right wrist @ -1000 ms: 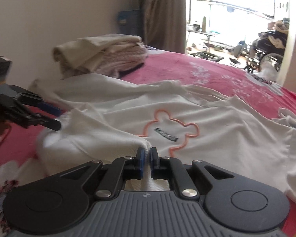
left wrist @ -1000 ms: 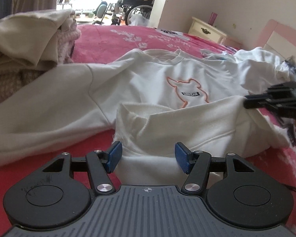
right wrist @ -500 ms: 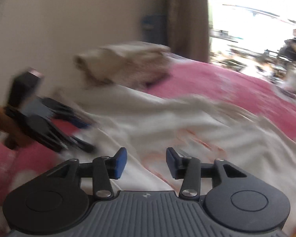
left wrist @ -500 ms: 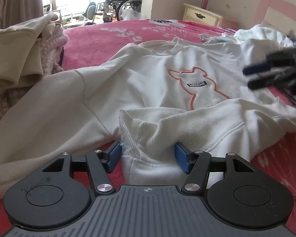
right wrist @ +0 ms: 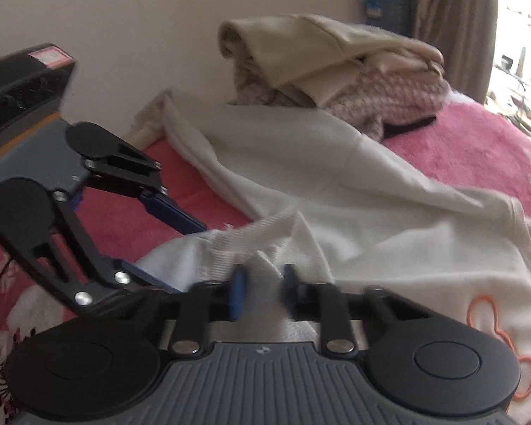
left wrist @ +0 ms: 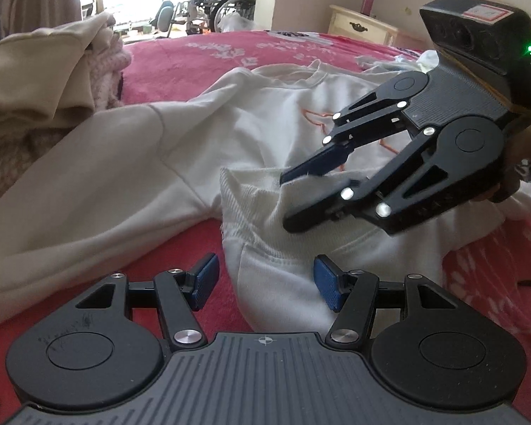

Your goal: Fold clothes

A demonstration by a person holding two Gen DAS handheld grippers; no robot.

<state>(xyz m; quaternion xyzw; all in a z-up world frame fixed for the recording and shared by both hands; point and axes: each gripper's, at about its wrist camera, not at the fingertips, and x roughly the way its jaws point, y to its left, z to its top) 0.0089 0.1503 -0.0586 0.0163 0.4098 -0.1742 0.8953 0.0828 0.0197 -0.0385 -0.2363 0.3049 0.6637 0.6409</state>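
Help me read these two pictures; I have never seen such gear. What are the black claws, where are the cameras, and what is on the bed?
There is no robot here: a person holds a two-fingered tool in each hand, and each tool carries a wide-angle camera looking along its fingers. One picture is from the left tool, the other from the right.

On the pink bedcover lies a white sweatshirt with an orange outline on its chest, its hem folded up. A pile of folded clothes sits behind it.

The left gripper stands open around the hem, not pinching it. The right gripper is closing, a peak of the white cloth between its fingers.
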